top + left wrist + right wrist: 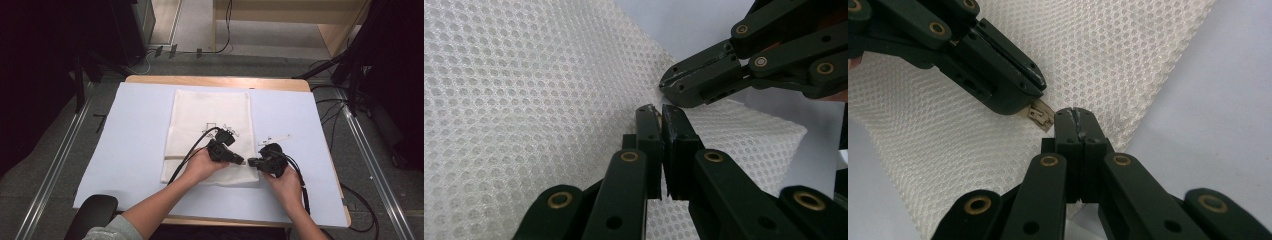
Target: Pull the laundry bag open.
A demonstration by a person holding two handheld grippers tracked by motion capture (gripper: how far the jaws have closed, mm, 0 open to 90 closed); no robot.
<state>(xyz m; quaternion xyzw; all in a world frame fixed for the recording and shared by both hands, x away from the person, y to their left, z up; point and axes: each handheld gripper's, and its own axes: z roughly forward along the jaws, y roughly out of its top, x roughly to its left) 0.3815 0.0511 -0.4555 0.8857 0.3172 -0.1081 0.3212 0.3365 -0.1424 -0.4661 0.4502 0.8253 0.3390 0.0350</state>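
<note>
The white honeycomb-mesh zip bag [210,135] lies flat on the pale blue table cover [125,150], its long axis running away from the person, its near right corner between the two grippers. At that corner a small tan metal zipper pull [1040,114] pokes out from the tip of the left gripper [1034,80], whose jaws are pressed together on it. The right gripper [1079,116], just beside the pull, is clamped tight on the mesh edge. The zipper line seems to run leftward along the near edge, so the left hand probably draws the pull that way while the right anchors the corner.
</note>
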